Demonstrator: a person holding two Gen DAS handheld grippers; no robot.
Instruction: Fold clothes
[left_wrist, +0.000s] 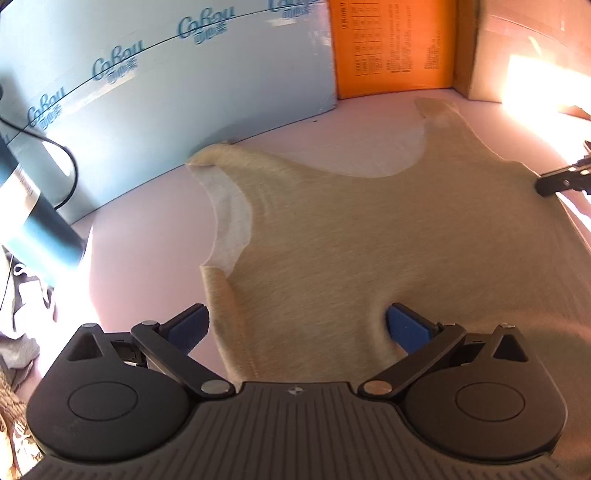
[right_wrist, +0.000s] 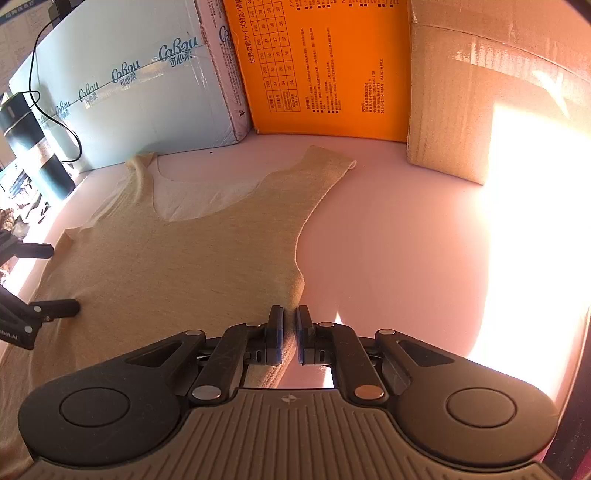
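Note:
A beige sleeveless top (left_wrist: 351, 240) lies spread flat on the pink table (left_wrist: 147, 229), straps toward the boxes. My left gripper (left_wrist: 297, 326) is open, its blue pads astride the top's left side edge below the armhole. My right gripper (right_wrist: 290, 328) is shut on the top's (right_wrist: 177, 266) right side edge below the other armhole. The right gripper's finger shows in the left wrist view (left_wrist: 561, 181). The left gripper's fingers (right_wrist: 55, 308) show at the left of the right wrist view.
A light blue box (right_wrist: 140, 107), an orange box (right_wrist: 325, 70) and a brown cardboard box (right_wrist: 461, 110) stand along the table's (right_wrist: 388, 240) far edge. A dark bottle (right_wrist: 37, 147) with a cable stands at the far left. Bright sunlight falls on the right.

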